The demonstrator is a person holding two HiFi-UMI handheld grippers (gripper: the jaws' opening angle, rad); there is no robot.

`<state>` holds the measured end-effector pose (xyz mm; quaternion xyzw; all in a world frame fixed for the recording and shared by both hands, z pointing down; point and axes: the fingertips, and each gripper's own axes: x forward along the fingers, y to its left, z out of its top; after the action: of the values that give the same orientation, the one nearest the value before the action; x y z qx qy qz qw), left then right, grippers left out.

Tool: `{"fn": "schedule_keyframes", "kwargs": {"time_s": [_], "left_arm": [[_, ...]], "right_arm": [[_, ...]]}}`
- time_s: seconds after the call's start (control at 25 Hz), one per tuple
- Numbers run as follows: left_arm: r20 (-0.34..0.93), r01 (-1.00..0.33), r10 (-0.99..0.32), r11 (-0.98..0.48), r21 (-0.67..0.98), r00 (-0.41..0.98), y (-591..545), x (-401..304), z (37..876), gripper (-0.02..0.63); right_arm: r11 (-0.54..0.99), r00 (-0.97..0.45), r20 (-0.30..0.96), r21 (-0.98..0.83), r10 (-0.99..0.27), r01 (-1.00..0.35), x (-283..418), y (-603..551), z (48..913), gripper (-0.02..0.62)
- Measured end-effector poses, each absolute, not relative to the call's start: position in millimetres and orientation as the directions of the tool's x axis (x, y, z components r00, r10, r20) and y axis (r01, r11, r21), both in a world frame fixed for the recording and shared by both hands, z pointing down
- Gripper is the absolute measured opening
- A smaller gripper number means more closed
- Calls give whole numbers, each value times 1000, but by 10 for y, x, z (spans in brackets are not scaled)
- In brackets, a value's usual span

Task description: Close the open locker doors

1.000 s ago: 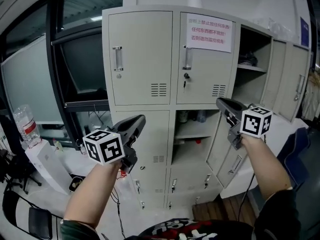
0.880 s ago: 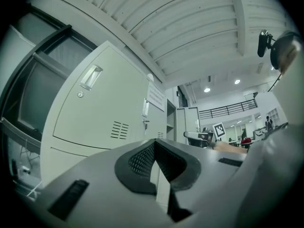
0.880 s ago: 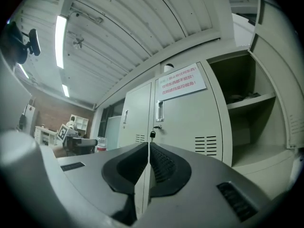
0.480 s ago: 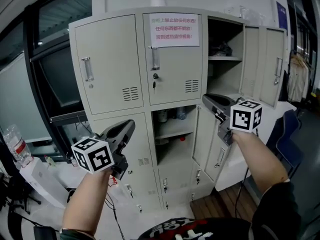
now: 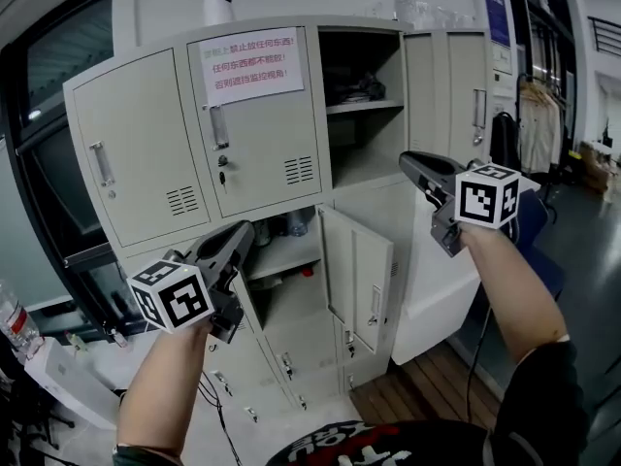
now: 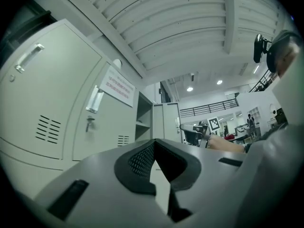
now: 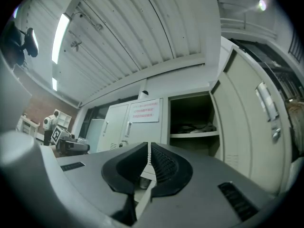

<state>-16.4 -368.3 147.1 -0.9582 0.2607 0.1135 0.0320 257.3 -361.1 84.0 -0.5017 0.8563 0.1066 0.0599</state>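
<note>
Left claw [image 5: 246,229] and right claw [image 5: 407,159] swung right, both pressed together, empty; door notice [image 5: 250,65] bears red Chinese print.

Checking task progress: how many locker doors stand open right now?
2. One upper-right door, swung out beside its shelved compartment; one middle-row door, ajar below it. Others low down may be hidden from view.

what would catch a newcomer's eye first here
The grey locker bank fills the head view, its top right door swung wide and a lower middle door ajar. A white notice in red print sits on the upper middle door. The left gripper and right gripper are raised before it, both shut and empty.
</note>
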Motion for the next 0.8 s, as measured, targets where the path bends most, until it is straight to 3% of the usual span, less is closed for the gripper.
{"fn": "schedule_keyframes", "kwargs": {"time_s": [0.36, 0.52, 0.8], "left_arm": [[-224, -397, -387, -918, -1, 895, -3569, 1236, 1405, 8], [-209, -371, -363, -929, 0, 908, -3538, 1684, 1399, 8], [-197, -356, -350, -935, 4, 916, -3520, 2161, 1401, 8]], "right_arm": [[305, -326, -267, 120, -907, -945, 4326, -3169, 378, 43], [259, -278, -282, 103, -918, -960, 4996, -3090, 180, 103], [328, -320, -225, 0, -920, -945, 5578, -3348, 278, 139]]}}
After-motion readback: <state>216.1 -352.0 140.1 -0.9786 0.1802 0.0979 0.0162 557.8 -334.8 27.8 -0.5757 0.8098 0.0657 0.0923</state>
